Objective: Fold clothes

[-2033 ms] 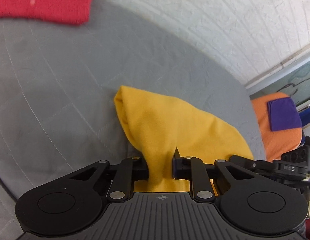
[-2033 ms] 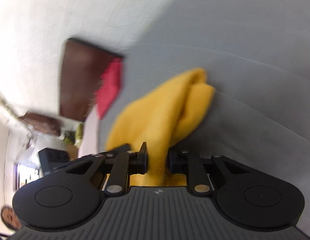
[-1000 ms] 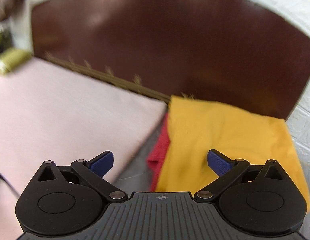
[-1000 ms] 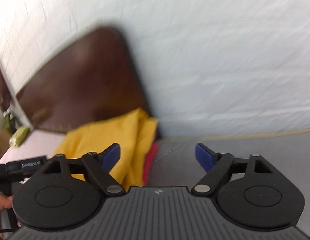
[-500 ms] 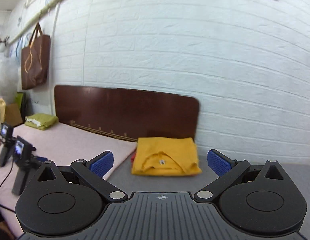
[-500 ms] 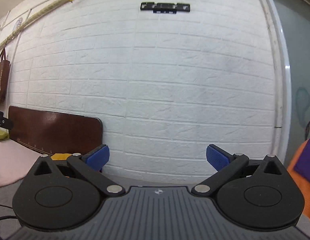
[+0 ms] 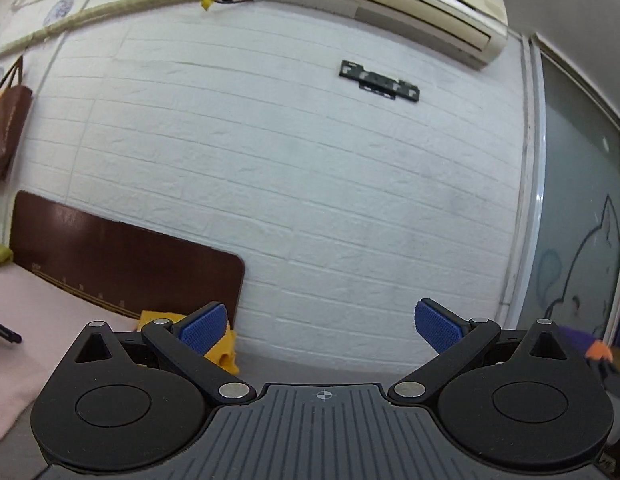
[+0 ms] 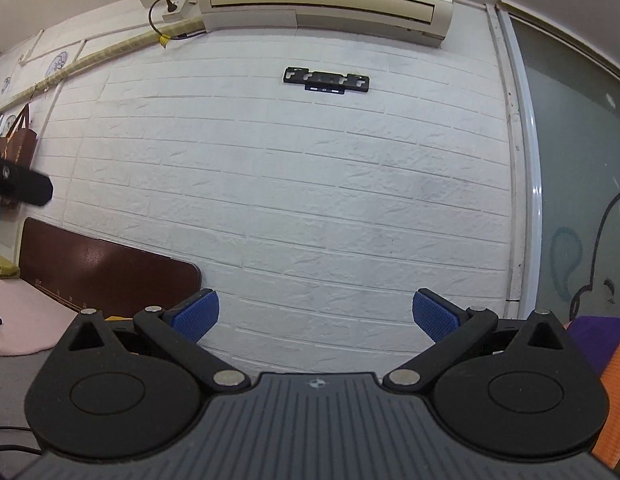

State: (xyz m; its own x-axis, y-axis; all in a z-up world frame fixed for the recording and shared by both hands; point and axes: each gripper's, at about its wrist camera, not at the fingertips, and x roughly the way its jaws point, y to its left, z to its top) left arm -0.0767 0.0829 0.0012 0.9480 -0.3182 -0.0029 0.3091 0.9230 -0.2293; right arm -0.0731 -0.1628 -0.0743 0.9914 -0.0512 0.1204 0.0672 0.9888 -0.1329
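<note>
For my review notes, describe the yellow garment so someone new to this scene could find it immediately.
Start at the white brick wall and drop to the dark brown board leaning at its foot on the left. The yellow garment lies by that board's right end, partly hidden behind the open left gripper. It is the only bright yellow thing there, beside the pale pink bedding.

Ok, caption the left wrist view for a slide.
Open left gripper raised toward the brick wall, folded yellow shirt set down by the headboard.
</note>
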